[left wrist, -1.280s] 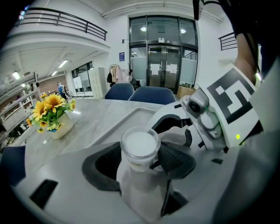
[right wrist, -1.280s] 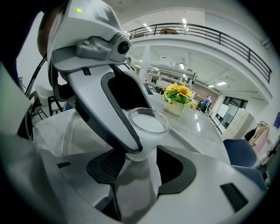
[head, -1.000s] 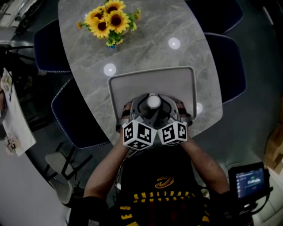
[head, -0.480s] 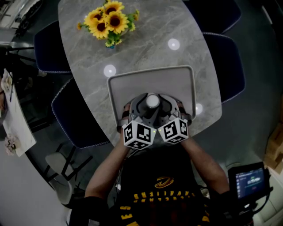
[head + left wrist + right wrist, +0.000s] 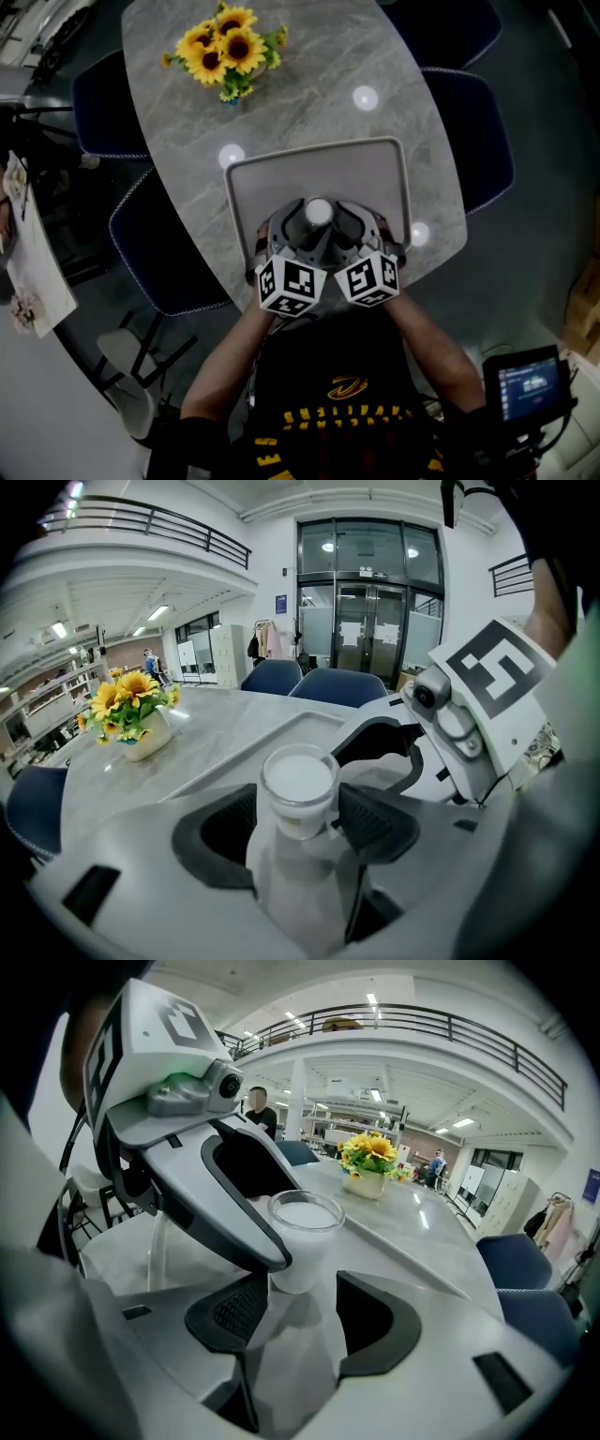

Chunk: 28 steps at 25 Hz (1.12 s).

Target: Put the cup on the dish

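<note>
A small clear cup (image 5: 319,211) with a white top sits over the near half of the grey tray-like dish (image 5: 394,187). My left gripper (image 5: 298,223) reaches it from the near left. In the left gripper view the cup (image 5: 298,785) stands between the two dark pads (image 5: 375,822), which close on its sides. My right gripper (image 5: 342,223) comes in from the near right. In the right gripper view the cup (image 5: 305,1227) lies just beyond the right gripper (image 5: 300,1312), whose jaws stand apart with nothing held. Whether the cup rests on the dish is hidden.
The dish lies on a grey marble table (image 5: 309,94) near its front edge. A vase of sunflowers (image 5: 225,52) stands at the far left. Blue chairs (image 5: 473,131) flank the table on both sides. A handheld screen (image 5: 530,384) sits at the lower right.
Both grippers and the cup have shifted very slightly farther over the dish. Their grip and spacing look the same.
</note>
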Motion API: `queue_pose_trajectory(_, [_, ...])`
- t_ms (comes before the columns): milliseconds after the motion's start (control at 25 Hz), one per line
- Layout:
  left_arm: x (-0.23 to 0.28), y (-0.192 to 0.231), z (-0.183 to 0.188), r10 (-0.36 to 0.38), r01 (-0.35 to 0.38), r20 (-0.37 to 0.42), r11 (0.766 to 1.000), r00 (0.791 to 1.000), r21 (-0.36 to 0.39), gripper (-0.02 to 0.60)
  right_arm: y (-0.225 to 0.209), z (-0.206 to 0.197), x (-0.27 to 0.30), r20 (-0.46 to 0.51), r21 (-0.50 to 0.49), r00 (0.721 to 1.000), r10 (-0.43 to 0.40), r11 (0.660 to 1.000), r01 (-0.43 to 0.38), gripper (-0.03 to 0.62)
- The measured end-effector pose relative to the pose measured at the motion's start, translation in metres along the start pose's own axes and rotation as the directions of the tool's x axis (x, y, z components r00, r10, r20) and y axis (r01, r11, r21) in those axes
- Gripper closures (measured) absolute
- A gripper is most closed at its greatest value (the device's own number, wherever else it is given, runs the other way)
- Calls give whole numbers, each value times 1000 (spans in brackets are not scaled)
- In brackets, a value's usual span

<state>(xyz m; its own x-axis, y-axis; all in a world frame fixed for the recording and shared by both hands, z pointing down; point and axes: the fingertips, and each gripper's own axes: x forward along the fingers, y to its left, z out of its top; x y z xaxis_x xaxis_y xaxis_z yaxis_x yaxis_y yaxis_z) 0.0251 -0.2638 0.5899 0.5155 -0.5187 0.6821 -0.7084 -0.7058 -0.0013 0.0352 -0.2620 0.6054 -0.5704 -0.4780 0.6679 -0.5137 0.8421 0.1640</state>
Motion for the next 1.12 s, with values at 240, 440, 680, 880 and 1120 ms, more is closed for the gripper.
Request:
queue_pose_trajectory(240, [-3, 5, -6, 18, -18, -9, 1000, 1000, -13, 319, -5, -4, -5, 6, 11, 1000, -16, 1000, 16, 362])
queue_pose_trajectory(440, [-32, -8, -8, 23, -22, 11, 999, 1000, -40, 319, 3, 5, -36, 59, 87, 997, -53, 995, 48, 364])
queue_pose_trajectory(680, [-45, -12, -8, 12, -8, 45, 996, 999, -90, 319, -4, 1, -56, 116, 241, 989, -89, 969, 59, 560])
queue_pose_trajectory(880, [-63, -29, 1, -29, 36, 86, 996, 996, -81, 321, -1, 6, -76, 136, 285, 986, -100, 957, 58, 560])
queue_pose_trajectory(1120, [-99, -36, 28, -14, 28, 209, 997, 978, -66, 581, 9, 24, -98, 188, 295, 978, -93, 955, 34, 588])
